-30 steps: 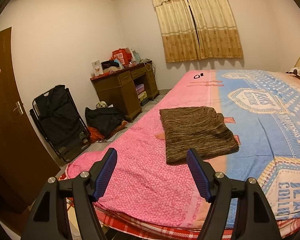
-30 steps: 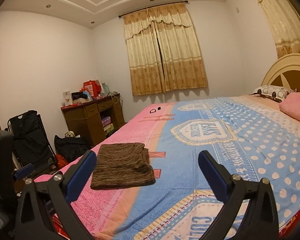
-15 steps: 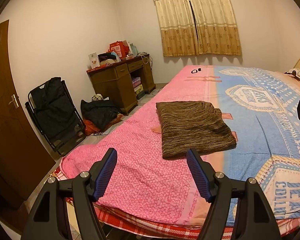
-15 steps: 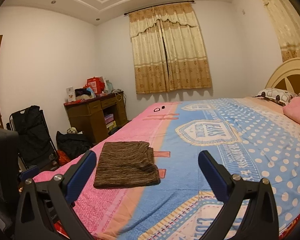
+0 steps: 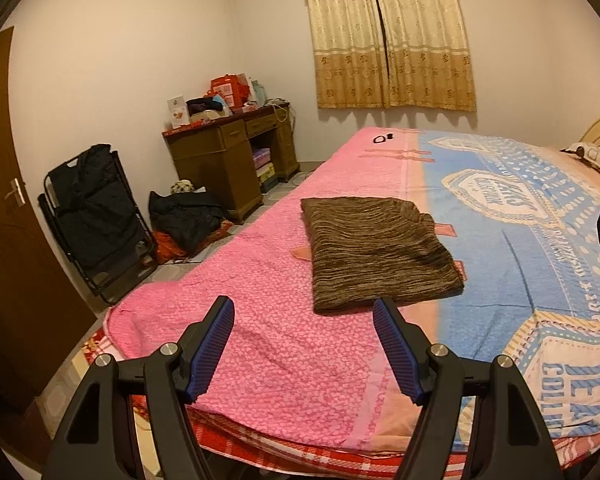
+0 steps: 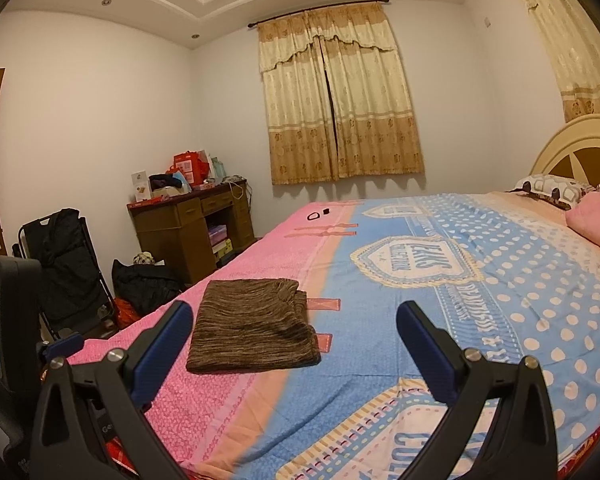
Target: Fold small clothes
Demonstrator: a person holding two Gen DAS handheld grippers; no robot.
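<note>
Folded brown clothing [image 5: 376, 254] is lying on the bed [image 5: 284, 344] where pink meets blue, while the left hand-held gripper [image 5: 304, 316] and right hand-held gripper [image 6: 294, 320] are hovering near it, jaws apart, gripping nothing.

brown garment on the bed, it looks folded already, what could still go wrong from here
1. The brown garment is a loose folded stack on a soft bedspread; a nudge from the open left gripper or right gripper could slide or unfold its layers.
2. It lies toward the bed's pink side, so a push that way may send it off the edge.
</note>
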